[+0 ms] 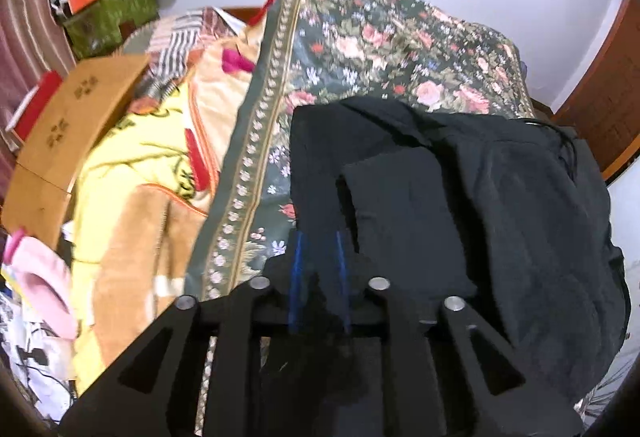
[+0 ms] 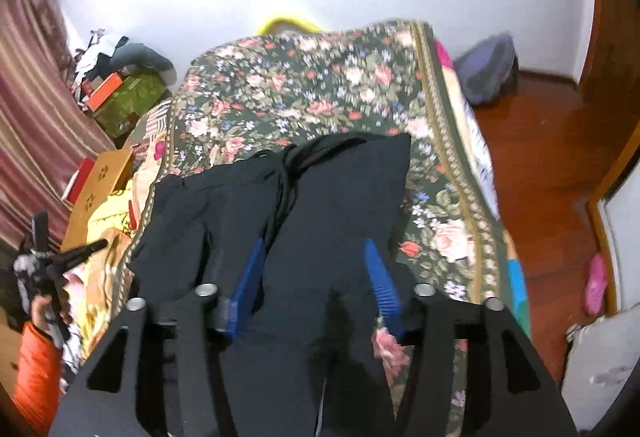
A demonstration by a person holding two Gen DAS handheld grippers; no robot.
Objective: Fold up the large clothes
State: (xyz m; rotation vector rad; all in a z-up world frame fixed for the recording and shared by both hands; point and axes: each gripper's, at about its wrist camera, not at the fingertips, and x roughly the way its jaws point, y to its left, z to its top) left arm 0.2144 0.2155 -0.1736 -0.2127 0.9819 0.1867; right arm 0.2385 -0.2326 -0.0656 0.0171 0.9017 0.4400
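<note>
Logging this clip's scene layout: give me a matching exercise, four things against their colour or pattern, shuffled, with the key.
Things:
1. folded garment
2. bedspread
3. box on the green container
4. pads of the right tongs

Colour or pattern:
A. blue
B. orange
C. black
D. dark floral with pink roses

Pairs: 1-C, 2-D, 3-B, 4-A
</note>
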